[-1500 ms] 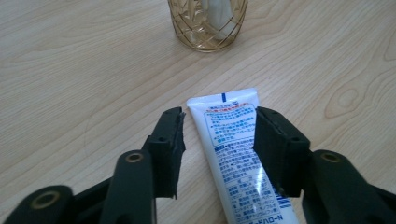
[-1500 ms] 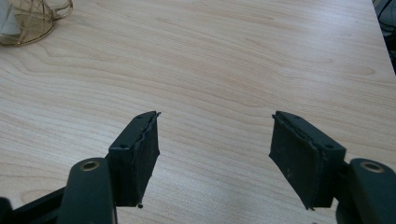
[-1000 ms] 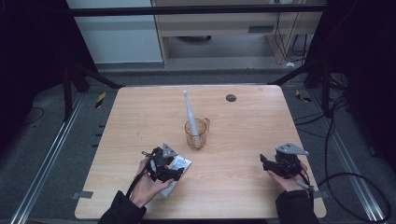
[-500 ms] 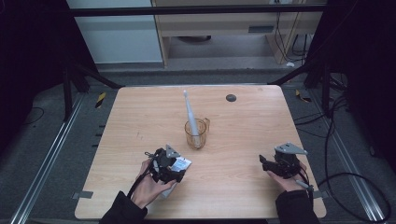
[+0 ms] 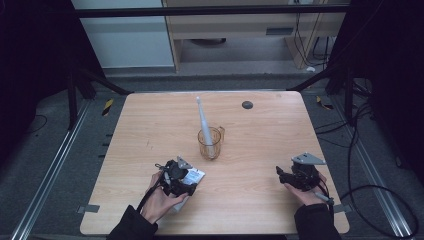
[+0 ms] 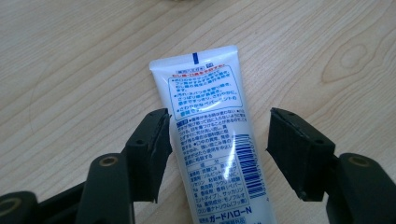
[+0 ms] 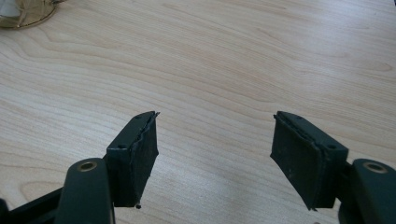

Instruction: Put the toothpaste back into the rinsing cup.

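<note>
A white toothpaste tube with blue and red print lies flat on the wooden table, its crimped end pointing away. My left gripper straddles it near the front left of the table. Its jaws have just been closing a little. The left pad is at the tube's edge and the right pad stands clear of it. The tube peeks out beside the gripper. My right gripper is open over bare wood at the front right, with nothing between its fingers.
A clear amber cup with a handle stands mid-table, a white toothbrush leaning in it. The cup's base is far off in the right gripper view. A small dark disc lies near the far edge.
The left hand has settled over the tube, so less of the tube shows in the high view. The right hand has kept still.
</note>
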### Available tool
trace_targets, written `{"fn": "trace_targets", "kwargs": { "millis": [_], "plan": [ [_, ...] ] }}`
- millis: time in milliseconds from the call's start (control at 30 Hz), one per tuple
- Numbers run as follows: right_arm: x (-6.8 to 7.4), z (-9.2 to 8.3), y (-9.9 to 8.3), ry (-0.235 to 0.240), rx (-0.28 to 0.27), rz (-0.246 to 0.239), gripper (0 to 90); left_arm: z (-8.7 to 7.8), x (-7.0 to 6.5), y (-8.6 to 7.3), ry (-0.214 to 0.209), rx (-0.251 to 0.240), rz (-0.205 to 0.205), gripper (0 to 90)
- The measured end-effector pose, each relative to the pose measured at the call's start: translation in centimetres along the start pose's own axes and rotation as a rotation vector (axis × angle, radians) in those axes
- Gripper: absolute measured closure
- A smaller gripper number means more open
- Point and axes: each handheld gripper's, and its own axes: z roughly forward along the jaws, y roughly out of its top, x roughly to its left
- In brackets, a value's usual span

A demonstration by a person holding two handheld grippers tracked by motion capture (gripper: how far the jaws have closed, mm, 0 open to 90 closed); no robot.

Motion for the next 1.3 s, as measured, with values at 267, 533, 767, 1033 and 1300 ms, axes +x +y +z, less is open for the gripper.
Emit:
{"fn": "trace_targets", "kwargs": {
  "millis": [267,533,767,1033,1300],
  "plan": [
    [-0.1,0.0,0.0,0.002,0.006,0.005,31.2,0.6,-0.1,-0.1,0.000,0.021,-0.009,37.9],
    [-0.1,0.1,0.0,0.004,0.012,0.003,31.0,1.2,0.3,0.0,-0.008,0.048,-0.033,38.6],
    [-0.1,0.1,0.0,0.003,0.013,0.001,31.0,1.6,0.6,0.3,-0.012,0.070,-0.050,37.2],
    [-0.1,0.2,0.0,0.003,0.013,0.004,31.0,2.2,1.1,0.7,-0.038,0.103,-0.082,35.9],
    [0.0,0.2,0.0,0.003,0.013,0.002,31.0,2.4,0.9,1.2,-0.019,0.117,-0.068,35.5]
  ]
}}
